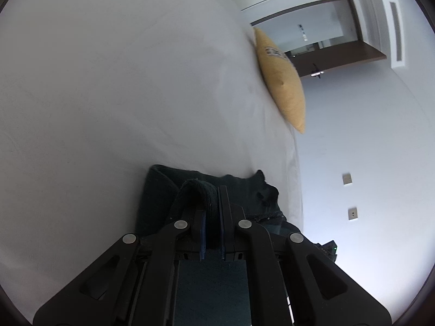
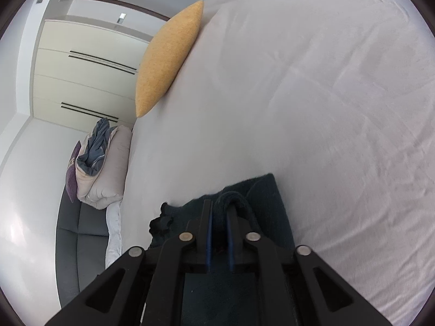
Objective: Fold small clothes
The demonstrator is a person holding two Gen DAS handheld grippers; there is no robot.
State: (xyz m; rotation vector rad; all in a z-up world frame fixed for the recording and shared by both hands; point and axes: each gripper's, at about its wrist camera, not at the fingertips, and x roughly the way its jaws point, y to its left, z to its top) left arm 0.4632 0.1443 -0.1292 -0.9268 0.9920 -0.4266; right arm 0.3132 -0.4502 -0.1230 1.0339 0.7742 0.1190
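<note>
A small dark navy garment [image 1: 157, 190] lies on the white bed sheet [image 1: 122, 81]. My left gripper [image 1: 212, 198] is shut on a thick folded edge of it, with cloth bunched between the blue pads. In the right wrist view the same dark garment [image 2: 272, 198] lies under my right gripper [image 2: 218, 212], which is shut on another rolled edge of it. Both grippers hold the cloth close above the sheet. Most of the garment is hidden beneath the gripper bodies.
A yellow cushion [image 1: 282, 81] rests at the bed's edge, also in the right wrist view [image 2: 168, 57]. A pile of bedding [image 2: 103, 163] sits on a grey sofa [image 2: 81, 241] beside the bed. White cupboards [image 2: 81, 81] and a doorway [image 1: 320, 32] stand beyond.
</note>
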